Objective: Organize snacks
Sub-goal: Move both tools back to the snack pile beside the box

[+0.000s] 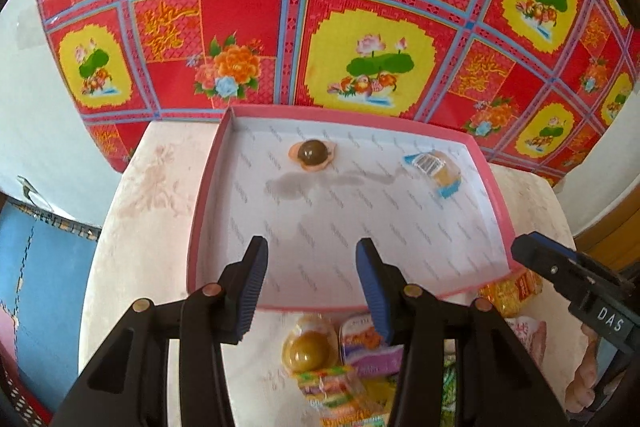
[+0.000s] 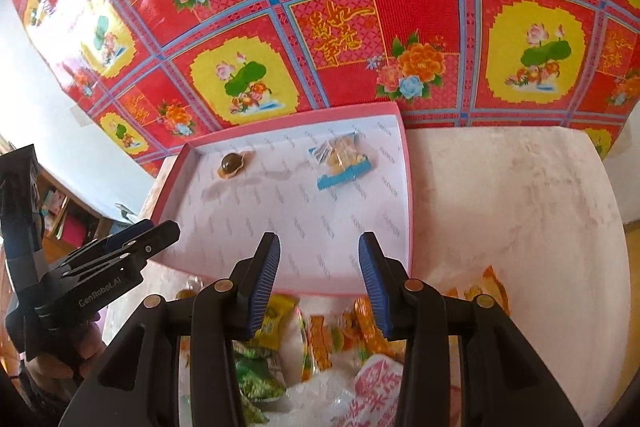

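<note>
While two items already lie inside the pink tray (image 1: pixel 494 187), namely a brown jelly cup (image 1: pixel 313 153) toward its far wall and a blue-edged biscuit packet (image 1: pixel 438 169) beside that cup, the loose snack pile (image 2: pixel 320 339) sits on the bench (image 2: pixel 520 187) against the tray's near rim. Left tongs (image 1: pixel 312 283) and right tongs (image 2: pixel 318 279): both spread, empty, pitched down over the near rim. Step, as judged: between placements; next calls for lowering onto one packet.

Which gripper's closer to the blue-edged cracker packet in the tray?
Right gripper, probably: it's below the blue-edged cracker packet; the left gripper sits off toward the tray's other side.
</note>
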{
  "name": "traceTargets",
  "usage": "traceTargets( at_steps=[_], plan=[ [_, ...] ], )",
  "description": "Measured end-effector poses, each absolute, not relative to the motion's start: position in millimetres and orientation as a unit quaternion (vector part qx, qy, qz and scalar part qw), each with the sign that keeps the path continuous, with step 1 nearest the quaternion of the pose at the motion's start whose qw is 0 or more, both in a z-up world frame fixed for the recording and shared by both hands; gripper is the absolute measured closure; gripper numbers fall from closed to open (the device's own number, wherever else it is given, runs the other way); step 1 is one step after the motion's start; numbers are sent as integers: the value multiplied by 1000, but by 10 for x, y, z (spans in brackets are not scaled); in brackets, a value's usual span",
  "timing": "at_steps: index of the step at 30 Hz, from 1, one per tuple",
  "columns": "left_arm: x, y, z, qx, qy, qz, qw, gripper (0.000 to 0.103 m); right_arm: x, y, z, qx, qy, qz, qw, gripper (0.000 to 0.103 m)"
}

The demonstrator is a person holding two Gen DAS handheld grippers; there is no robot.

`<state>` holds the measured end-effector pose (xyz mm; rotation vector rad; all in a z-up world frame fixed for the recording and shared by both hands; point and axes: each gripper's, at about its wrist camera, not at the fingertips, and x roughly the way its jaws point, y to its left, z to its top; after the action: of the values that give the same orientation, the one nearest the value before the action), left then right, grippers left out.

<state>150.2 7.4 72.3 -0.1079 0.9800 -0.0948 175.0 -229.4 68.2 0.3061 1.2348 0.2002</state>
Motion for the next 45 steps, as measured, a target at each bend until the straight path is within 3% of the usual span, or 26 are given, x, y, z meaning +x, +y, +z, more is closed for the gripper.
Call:
traceTargets(
  at_steps=[36, 45],
  plan=[
    [875, 128, 526, -83, 511, -60, 854, 55, 1013, -2631, 715, 163, 591, 68, 787, 61],
    [804, 34, 401, -84, 517, -81, 848, 51, 972, -2698, 661, 170, 594, 62, 784, 61]
  ],
)
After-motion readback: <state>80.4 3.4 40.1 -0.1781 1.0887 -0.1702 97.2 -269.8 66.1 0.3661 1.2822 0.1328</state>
